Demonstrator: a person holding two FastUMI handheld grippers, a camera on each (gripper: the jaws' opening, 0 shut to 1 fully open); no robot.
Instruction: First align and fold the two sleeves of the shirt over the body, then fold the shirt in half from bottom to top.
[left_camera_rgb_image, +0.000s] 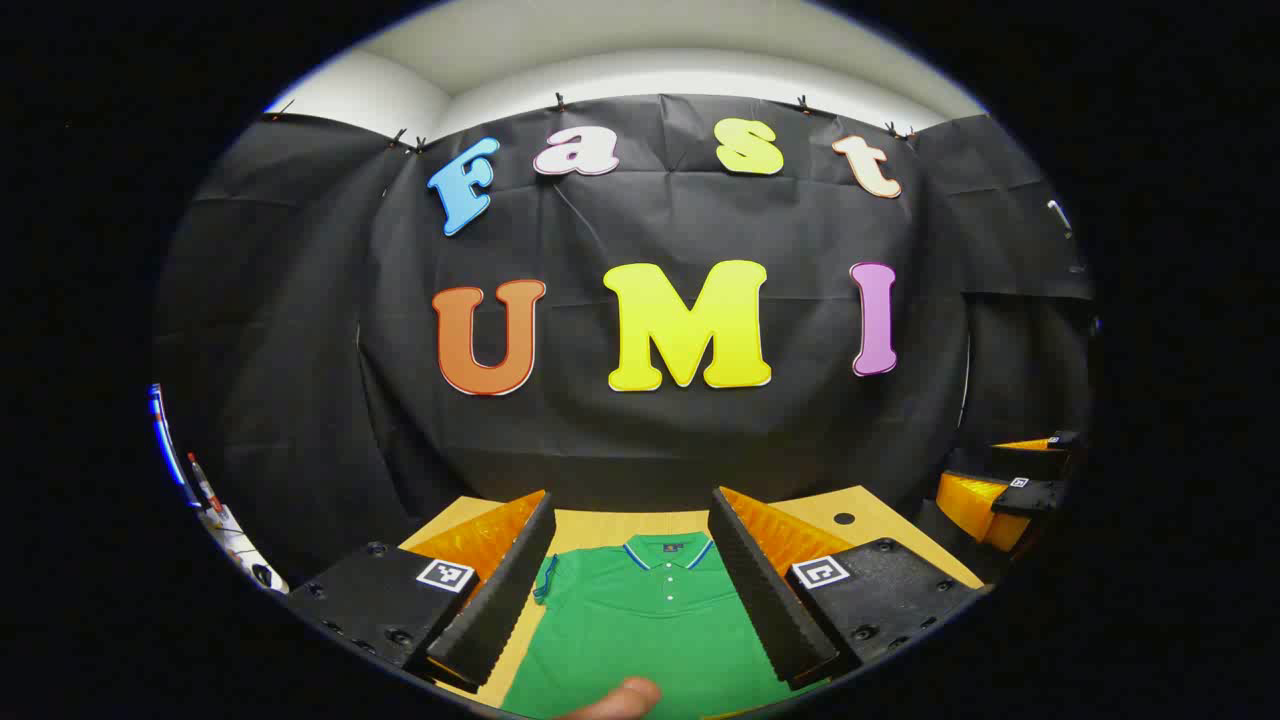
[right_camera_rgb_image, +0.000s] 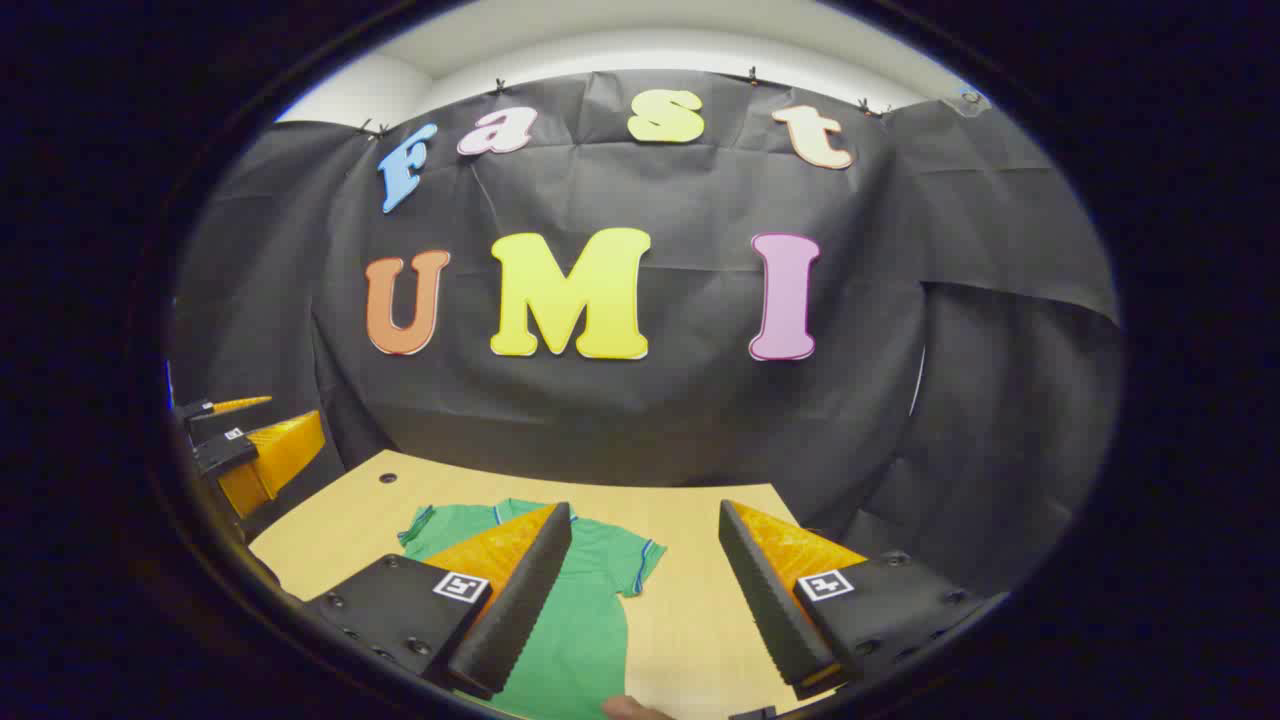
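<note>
A green polo shirt (left_camera_rgb_image: 650, 625) lies flat, front up, on the wooden table (left_camera_rgb_image: 600, 525), its collar (left_camera_rgb_image: 668, 552) towards the booth wall. My left gripper (left_camera_rgb_image: 630, 505) hovers open above the shirt's chest, one finger on each side of the collar. In the right gripper view the shirt (right_camera_rgb_image: 590, 610) lies lower left with both short sleeves spread; one sleeve (right_camera_rgb_image: 638, 566) points right. My right gripper (right_camera_rgb_image: 645, 512) is open over that sleeve and bare table, with nothing between its fingers. The right gripper (left_camera_rgb_image: 1010, 490) also shows at the far right, and the left gripper (right_camera_rgb_image: 240, 440) at the far left.
The black cloth wall stands close behind the table's far edge. A small round hole (right_camera_rgb_image: 387, 478) sits in the tabletop near its back corner. Part of the person's finger (left_camera_rgb_image: 625, 697) shows at the bottom edge. Bare table (right_camera_rgb_image: 690, 610) lies right of the shirt.
</note>
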